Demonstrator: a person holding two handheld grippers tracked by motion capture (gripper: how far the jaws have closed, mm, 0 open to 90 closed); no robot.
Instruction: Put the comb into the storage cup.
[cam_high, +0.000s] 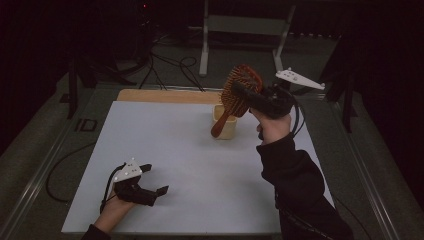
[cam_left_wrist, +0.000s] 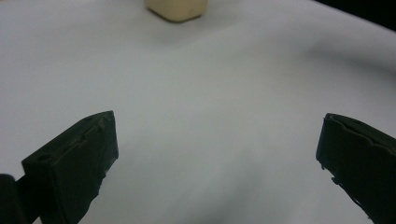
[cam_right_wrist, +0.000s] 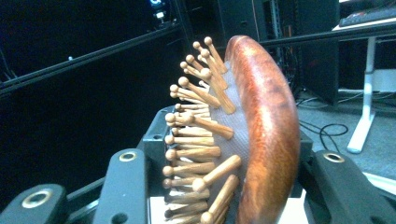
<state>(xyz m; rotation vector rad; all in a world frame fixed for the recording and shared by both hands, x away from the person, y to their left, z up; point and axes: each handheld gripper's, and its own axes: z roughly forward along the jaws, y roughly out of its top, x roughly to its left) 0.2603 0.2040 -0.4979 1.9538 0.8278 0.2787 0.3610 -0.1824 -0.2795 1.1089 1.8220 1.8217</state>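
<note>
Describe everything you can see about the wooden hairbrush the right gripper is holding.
The hairbrush is reddish-brown polished wood, an oval paddle head with rows of ball-tipped wooden pins set in a pale cushion. The right gripper is shut on its head, one jaw on the pin side and one on the smooth back, holding it above the table. It tilts, head up and away, with the handle pointing down toward the small cream container; whether it touches that is unclear.

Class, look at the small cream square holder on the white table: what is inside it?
The handle tip of the reddish-brown wooden hairbrush, held by the right gripper, hangs over the cream square holder. The brush covers part of the opening, and the dim interior cannot be made out.
</note>
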